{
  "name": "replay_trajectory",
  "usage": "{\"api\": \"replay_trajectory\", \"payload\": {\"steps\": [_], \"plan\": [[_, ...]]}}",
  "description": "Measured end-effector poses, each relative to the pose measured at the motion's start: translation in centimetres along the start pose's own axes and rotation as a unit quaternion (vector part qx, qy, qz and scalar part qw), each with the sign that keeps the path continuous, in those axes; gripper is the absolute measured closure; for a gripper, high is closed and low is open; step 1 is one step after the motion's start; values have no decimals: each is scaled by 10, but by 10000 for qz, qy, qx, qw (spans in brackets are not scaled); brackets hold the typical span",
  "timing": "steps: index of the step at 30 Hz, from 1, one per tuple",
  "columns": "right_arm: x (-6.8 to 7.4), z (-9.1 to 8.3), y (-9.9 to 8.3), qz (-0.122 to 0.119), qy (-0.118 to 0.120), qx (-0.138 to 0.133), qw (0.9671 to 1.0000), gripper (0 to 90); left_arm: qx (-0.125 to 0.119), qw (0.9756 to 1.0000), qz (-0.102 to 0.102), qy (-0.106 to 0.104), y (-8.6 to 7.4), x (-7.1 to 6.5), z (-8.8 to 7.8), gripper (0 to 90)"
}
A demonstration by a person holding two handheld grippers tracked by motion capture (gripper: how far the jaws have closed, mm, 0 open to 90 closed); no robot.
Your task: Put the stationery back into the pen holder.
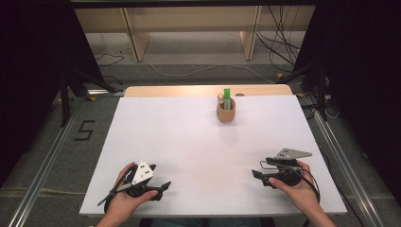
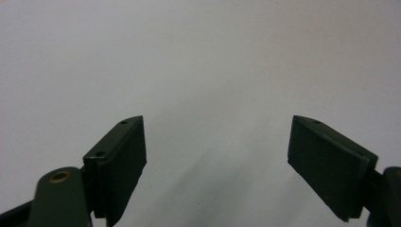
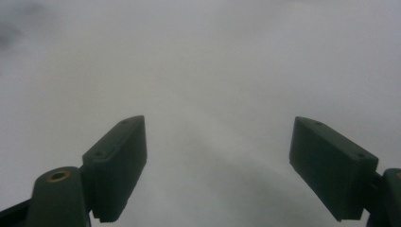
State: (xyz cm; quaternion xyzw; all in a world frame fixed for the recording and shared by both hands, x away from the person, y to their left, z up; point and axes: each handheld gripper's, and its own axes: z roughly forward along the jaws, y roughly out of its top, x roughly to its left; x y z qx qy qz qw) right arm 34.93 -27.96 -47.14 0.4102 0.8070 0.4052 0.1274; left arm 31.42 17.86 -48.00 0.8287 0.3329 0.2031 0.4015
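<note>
1. Left gripper [image 1: 161, 188] – lower left of the high view, held in the person's left hand [image 1: 126, 201]; jaws spread wide, nothing between them.
2. Right gripper [image 1: 258, 176] – lower right, in the right hand [image 1: 299, 191]; jaws likewise wide, empty.
3. Wooden cup [image 1: 226, 112] at upper centre of the white table [image 1: 198, 142], holding a green stick [image 1: 227, 98] and what may be a small wooden peg [image 1: 220, 99].

forearms: cut off by bottom edge of high view, 6 o'clock | cup [image 1: 226, 113] at 12 o'clock: contents too small to identify beyond a green stick [image 1: 227, 98] and a pale knob | right gripper [image 3: 217, 161] view: table surface [image 3: 208, 71] blurred, no detail legible
</note>
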Motion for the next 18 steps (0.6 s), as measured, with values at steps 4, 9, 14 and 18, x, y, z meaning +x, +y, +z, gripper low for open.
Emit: {"api": "replay_trajectory", "payload": {"steps": [4, 9, 14, 18], "plan": [[0, -2, -7, 53, 1, -16, 10000, 206, -4, 10000, 22, -13, 0, 0, 0, 202], [2, -3, -14, 85, -8, -26, 10000, 206, 24, 10000, 45, -45, 0, 0, -1, 202], [2, -5, -17, 96, -15, -26, 9999, 206, -42, 9998, -58, -186, 2, -4, 0, 201], [2, -6, -18, 154, -14, -47, 9999, 206, -72, 9995, -123, -297, 6, -11, 5, 201]]}}
